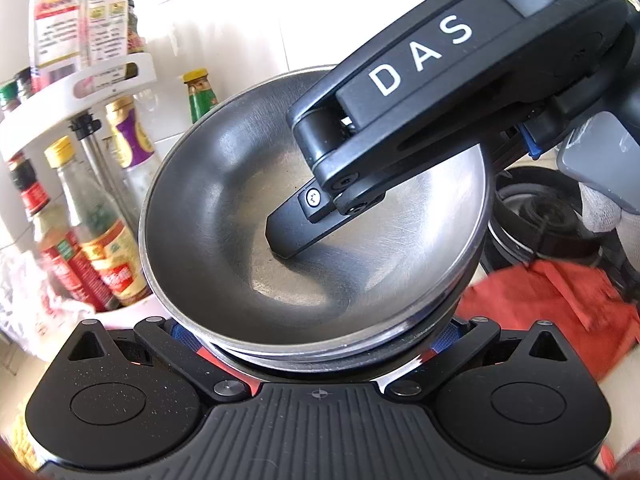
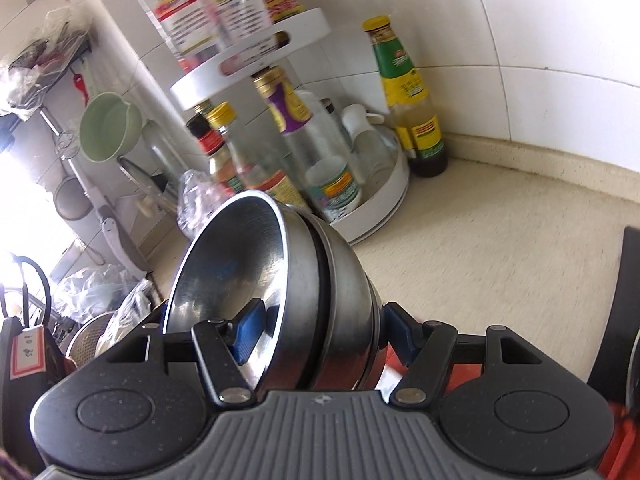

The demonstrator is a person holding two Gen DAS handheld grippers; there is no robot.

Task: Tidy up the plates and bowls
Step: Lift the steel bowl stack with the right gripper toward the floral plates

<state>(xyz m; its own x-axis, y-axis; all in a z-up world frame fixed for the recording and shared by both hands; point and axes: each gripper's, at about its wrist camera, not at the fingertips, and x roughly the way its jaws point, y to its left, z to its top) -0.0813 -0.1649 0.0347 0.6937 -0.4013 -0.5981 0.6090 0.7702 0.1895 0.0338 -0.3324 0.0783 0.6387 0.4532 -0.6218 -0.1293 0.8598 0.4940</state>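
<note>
Steel bowls (image 2: 280, 300), nested stack, held off counter (image 2: 500, 248) near condiment rack (image 2: 360, 216). Clamped by right gripper (image 2: 316, 328) across wall; left gripper (image 1: 316, 344) hidden under rim, grip uncertain. Stack best kept level, both grips steady.

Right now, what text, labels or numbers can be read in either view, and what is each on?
"DAS": white letters on the right tool's black body.
"10" plus a blurred mark: handwritten on a red-bordered tag, left edge.
Bottle labels: print too blurred to read.
Printed sheets on the white rack: too small and blurred.
Steel bowls: no text.
</note>
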